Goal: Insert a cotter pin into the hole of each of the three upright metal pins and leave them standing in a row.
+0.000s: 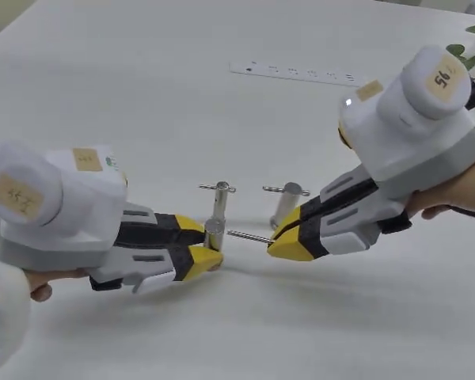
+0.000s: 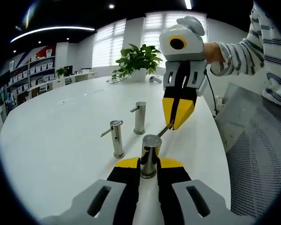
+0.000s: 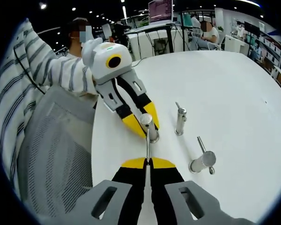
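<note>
Cotter pin, a thin steel rod [image 1: 249,236], sits pinched in the right gripper's [image 1: 274,241] yellow jaws in head view. Its tip is just beside the short steel upright pin [image 1: 214,232], which the left gripper [image 1: 214,242] clamps.

Left gripper view: can't make out that pin's hole. The second upright pin [image 2: 116,138] and third upright pin [image 2: 140,117] stand behind it, apart, each with a cross pin through.

Right gripper view: the white table [image 3: 96,140] has its edge close beside the jaws.

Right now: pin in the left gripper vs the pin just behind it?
The rear pin carries a cotter pin across its top; the clamped pin has none. The clamped pin is gripped by the left gripper; the rear pin stands free. Both are upright metal pins.
</note>
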### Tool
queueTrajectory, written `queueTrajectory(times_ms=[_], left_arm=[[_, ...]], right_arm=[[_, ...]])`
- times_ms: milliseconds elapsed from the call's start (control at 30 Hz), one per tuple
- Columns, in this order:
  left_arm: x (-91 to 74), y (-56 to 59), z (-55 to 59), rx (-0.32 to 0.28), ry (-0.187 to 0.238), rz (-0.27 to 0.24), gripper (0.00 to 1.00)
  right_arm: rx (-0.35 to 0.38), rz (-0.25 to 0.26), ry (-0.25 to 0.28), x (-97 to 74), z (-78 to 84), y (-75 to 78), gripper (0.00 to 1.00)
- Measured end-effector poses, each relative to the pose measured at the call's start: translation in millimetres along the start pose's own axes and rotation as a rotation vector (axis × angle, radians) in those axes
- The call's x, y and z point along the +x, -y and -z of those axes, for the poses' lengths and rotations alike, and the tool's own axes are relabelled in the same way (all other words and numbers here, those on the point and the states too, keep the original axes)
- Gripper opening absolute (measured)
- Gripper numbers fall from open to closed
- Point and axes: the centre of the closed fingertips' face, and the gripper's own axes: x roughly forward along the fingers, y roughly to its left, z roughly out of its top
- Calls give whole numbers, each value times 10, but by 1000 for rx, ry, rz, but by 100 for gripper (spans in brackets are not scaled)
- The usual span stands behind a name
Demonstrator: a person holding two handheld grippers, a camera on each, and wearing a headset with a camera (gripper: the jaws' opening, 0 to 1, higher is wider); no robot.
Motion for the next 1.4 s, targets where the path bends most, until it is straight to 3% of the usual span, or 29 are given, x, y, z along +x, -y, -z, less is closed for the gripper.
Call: queueTrajectory(times_ms=[100, 367, 1233, 1400], left_arm=[[4, -3, 0, -11, 1, -4, 12], [12, 5, 1, 16, -1, -9, 12], [22, 23, -3, -7, 5, -17, 12], [23, 23, -9, 0, 4, -16, 12]], right_arm=[[-30, 1, 16, 9, -40, -3, 4], [-27, 2, 0, 27, -47, -5, 4], [-43, 4, 13, 216, -269, -18, 4], [-87, -3, 6, 223, -293, -28, 7]])
